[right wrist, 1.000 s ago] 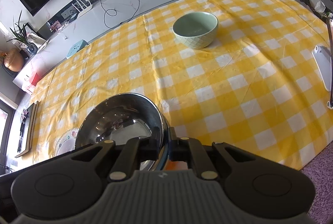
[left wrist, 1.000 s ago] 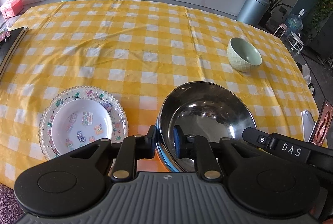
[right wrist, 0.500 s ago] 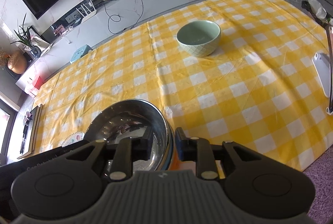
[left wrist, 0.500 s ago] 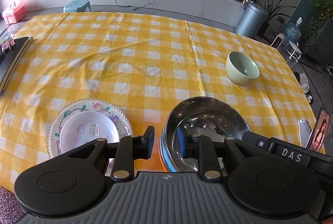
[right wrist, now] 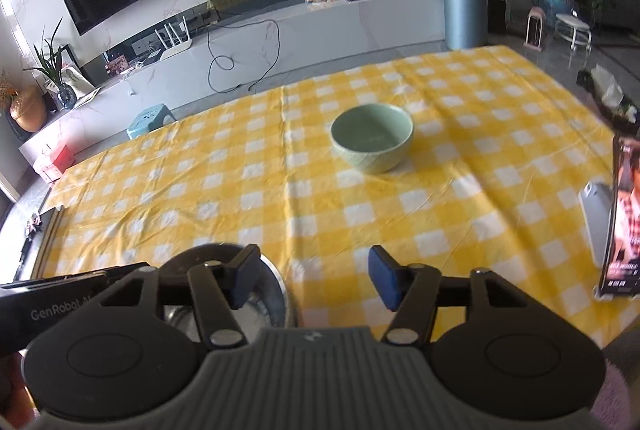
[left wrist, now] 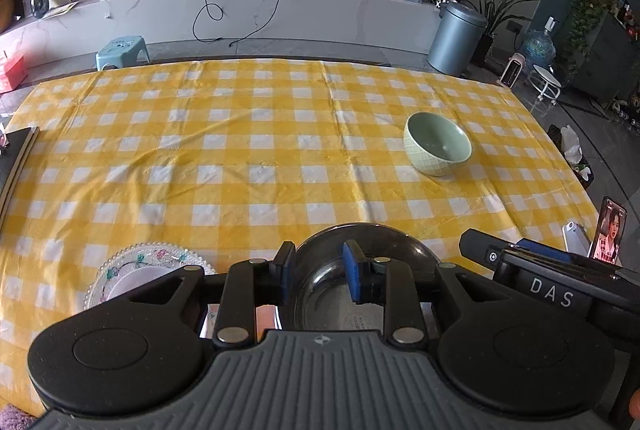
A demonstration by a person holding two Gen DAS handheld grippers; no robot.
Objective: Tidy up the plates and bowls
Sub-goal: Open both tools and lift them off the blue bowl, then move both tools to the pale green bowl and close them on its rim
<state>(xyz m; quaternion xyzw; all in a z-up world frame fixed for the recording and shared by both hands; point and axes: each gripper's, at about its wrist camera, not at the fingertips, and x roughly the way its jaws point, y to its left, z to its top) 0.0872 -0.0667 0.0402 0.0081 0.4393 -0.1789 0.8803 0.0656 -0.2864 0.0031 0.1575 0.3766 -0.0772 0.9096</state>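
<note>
Much of the steel bowl (left wrist: 362, 262) is hidden behind the left gripper (left wrist: 320, 276); only its far rim and part of its dark inside show, near the front edge of the tabletop (left wrist: 240, 158). From the right wrist view the same bowl (right wrist: 260, 294) peeks out behind the left-hand finger, blurred. The glass plate (left wrist: 140, 264) with a beaded rim and flower pattern is half covered by the gripper body, so whatever lies on it is hard to make out. It sits just beside the steel bowl, on its left.

Bowls, I count two: the steel one and a pale green bowl (right wrist: 372, 138) standing upright, well apart toward the far right. Plates, one that I can tell.

The left gripper's fingers (left wrist: 286, 272) are opening, parted with the bowl's rim between them but not pinched. The right gripper (right wrist: 314, 280) is opening wider, its fingers spread over bare checked cloth, holding nothing.

A phone (right wrist: 624, 218) on a stand is cut off at the right edge.
</note>
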